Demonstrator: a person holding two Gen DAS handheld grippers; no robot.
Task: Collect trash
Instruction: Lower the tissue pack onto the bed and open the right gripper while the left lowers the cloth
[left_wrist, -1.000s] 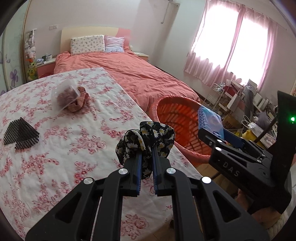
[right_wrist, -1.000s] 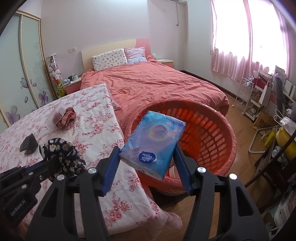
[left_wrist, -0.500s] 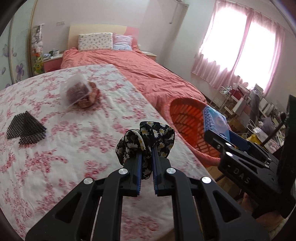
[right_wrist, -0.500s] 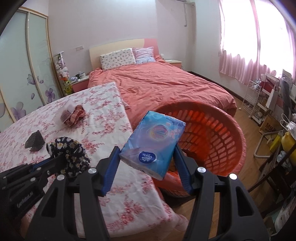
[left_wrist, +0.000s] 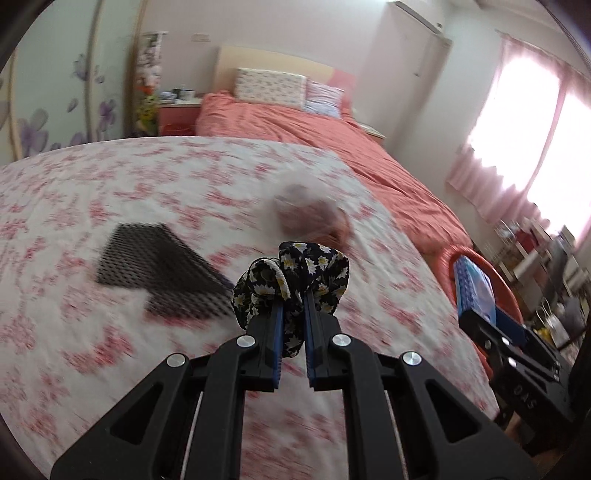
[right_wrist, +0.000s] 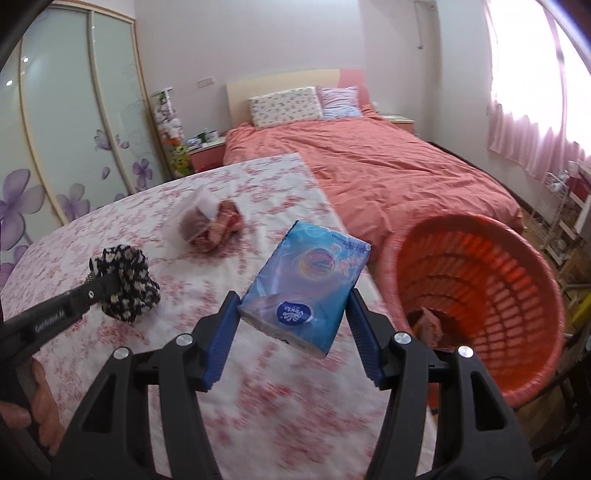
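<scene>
**Both grippers loaded, swung back over the floral table**

The blue tissue pack (right_wrist: 308, 282) carried a round dark-blue logo with white lettering, seen upside down and too small to read surely; a line of fine print ran along its far edge. The left gripper's side bore pale lettering beginning "Gen", and the right gripper's body showed "DAS" in the left wrist view.

The right gripper (right_wrist: 291, 306) pointed downward over the table edge, its blue pads clamped on the two long sides of the tissue pack, which hung tilted in mid-air. The orange basket (right_wrist: 532, 295) stood to its right, beside the bed (right_wrist: 388, 166), with a pinkish scrap in its bottom. The left gripper (left_wrist: 293, 314) was clenched on a black daisy-print scrunchie (left_wrist: 295, 266), held above the floral tablecloth (left_wrist: 110, 184); part of a hand (right_wrist: 37, 402) showed behind it.

Compared with a second earlier, both views had swung leftward: the basket had slid toward the right edge, and the black mesh piece (left_wrist: 159, 266) and the bagged reddish bundle (right_wrist: 210, 225) sat nearer the centre. Neither grip had changed
</scene>
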